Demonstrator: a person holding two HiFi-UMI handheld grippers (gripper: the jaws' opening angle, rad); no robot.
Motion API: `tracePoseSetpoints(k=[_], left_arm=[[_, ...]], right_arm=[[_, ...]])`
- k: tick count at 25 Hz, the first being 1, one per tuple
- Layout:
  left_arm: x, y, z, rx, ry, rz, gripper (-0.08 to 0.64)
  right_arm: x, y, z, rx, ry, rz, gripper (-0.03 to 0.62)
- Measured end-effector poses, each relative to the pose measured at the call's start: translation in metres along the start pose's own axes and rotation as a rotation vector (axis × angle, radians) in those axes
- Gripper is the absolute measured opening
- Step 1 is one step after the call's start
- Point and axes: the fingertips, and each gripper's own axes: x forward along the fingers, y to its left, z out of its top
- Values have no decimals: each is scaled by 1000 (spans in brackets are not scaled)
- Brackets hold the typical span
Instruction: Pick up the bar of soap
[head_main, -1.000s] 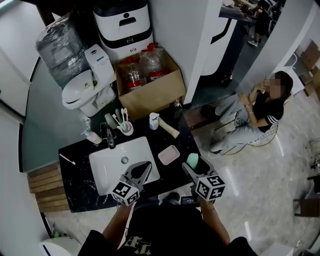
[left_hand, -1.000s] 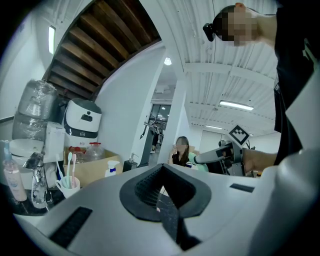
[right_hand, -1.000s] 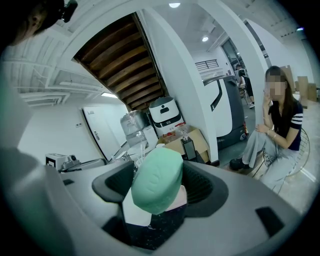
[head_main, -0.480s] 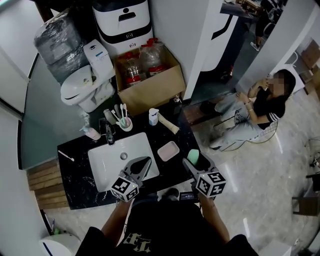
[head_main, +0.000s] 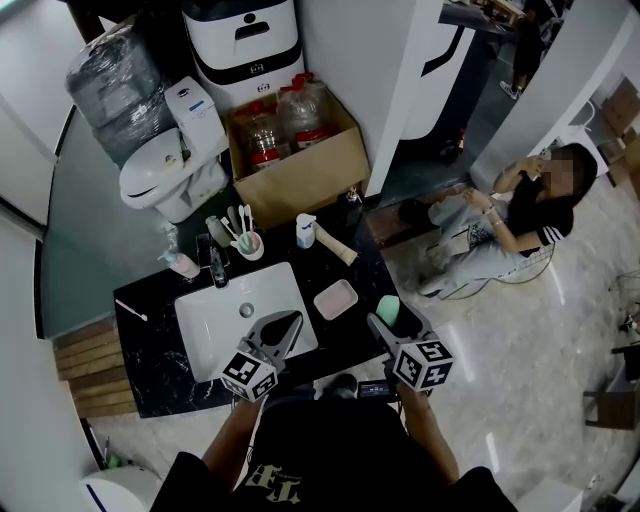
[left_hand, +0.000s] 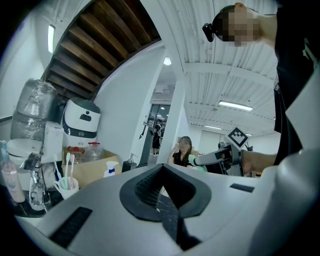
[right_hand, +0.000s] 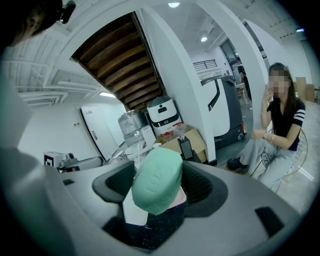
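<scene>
Above black counter (head_main: 150, 345), R gripper (head_main: 384, 323) jaws pinch green soap (right_hand: 156, 180).

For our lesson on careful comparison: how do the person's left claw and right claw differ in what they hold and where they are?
The right claw is shut on a green bar of soap; the left claw is shut on nothing. The left claw hangs over the white sink; the right claw is over the black counter, near the pink dish. Both carry a marker cube and point away from the person.
</scene>
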Motion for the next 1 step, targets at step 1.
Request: tracePoseSetpoints(k=[1], left_arm=[[0, 0, 0, 0, 0, 1, 9]], right_arm=[[0, 0, -1, 0, 0, 0, 310]])
